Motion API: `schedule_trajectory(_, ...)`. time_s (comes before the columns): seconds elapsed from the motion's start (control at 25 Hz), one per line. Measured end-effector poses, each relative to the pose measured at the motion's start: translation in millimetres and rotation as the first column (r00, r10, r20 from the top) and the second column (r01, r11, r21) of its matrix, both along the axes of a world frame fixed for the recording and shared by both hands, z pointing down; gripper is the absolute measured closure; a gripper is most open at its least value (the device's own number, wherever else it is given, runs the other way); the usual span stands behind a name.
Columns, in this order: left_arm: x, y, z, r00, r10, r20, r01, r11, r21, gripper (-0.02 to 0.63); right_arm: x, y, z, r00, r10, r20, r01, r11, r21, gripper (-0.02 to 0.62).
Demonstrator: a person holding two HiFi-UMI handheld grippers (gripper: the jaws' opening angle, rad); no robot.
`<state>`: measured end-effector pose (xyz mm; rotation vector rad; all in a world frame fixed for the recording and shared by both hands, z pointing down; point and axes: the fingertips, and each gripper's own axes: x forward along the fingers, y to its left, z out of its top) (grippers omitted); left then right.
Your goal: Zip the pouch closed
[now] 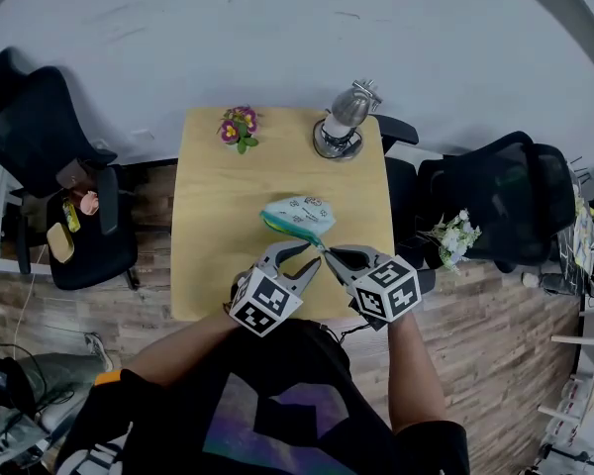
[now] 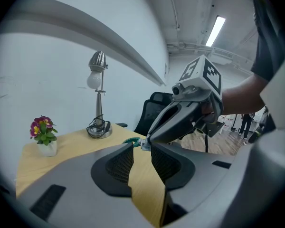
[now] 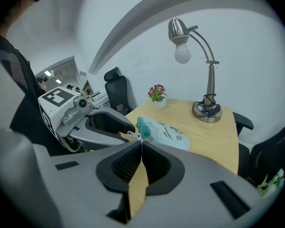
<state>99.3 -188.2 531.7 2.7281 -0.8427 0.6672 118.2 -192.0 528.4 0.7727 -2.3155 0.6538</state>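
A light blue pouch with a green zipper edge lies near the middle of the wooden table. In the right gripper view the pouch sits just beyond my right gripper. That gripper is shut, and the small white zipper pull is pinched at its tips. My left gripper stands open with only bare tabletop showing between its pads. In the head view the left gripper and the right gripper meet tip to tip at the pouch's near end.
A chrome desk lamp and a small flower pot stand at the table's far edge. Black office chairs sit to the left and right of the table. White flowers lie by the right chair.
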Motion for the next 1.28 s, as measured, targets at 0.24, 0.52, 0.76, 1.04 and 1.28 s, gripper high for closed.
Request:
schedule_trajectory(0.24, -1, -4, -3, 1.000, -0.018, 0.012, 0.018, 0.999, 0.030, 0.569, -6, 6, 1, 0.999, 0.016, 0.051, -0.016, 1.000, -0.015, 0.569)
schedule_trajectory(0.52, -2, -6, -8, 1.000, -0.009, 0.018, 0.008, 0.998, 0.056, 0.591, -6, 5, -7, 0.996, 0.044, 0.079, -0.044, 0.999, 0.005, 0.569)
schedule_trajectory(0.76, -4, -12, -15, 1.000, -0.028, 0.007, 0.028, 0.997, 0.068, 0.592, -1, 0, -15, 0.993, 0.082, 0.082, -0.085, 0.996, 0.037, 0.574)
schedule_trajectory(1.04, -12, -24, -15, 0.997, -0.078, -0.010, 0.078, 0.996, 0.034, 0.593, 6, -4, -18, 0.992, 0.116, 0.054, -0.120, 0.991, 0.065, 0.575)
schedule_trajectory(1.28, -42, -47, -1, 0.982, -0.188, 0.019, 0.188, 0.982, 0.002, 0.593, 21, -6, -17, 0.985, 0.168, 0.028, -0.170, 0.983, 0.074, 0.576)
